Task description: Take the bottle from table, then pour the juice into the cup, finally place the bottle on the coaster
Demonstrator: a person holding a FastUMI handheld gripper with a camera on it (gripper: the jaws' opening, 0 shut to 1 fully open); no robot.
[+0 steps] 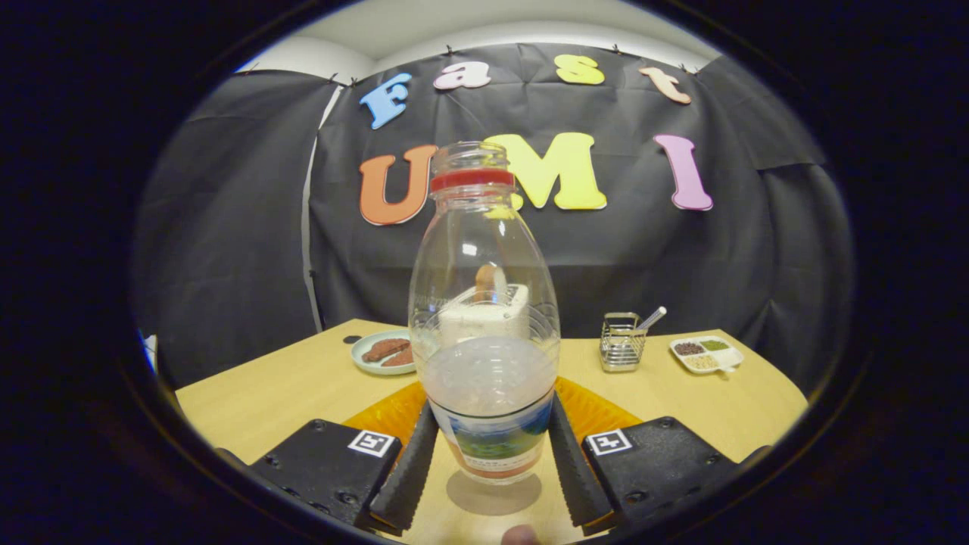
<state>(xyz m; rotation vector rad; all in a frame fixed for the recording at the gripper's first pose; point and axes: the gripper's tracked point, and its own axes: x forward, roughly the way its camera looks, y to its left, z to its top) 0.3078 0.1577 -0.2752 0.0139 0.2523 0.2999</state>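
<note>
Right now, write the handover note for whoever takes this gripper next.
Gripper: fingers pressed on either side of the bottle's lower body, holding it.
Bottle: upright between the fingers, cap off, pale juice in its lower part. Its shadow on the table suggests it is lifted slightly.
Orange coaster: on the table, just behind the bottle.
Cup: seen through the bottle, beyond it.
Done: bottle grasped.
Left: pour into the cup, then set the bottle on the coaster.

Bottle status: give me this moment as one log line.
tool: shut on bottle | bottle: upright, uncapped, partly filled, lifted over table | coaster: just behind bottle | pour: not shown
</note>
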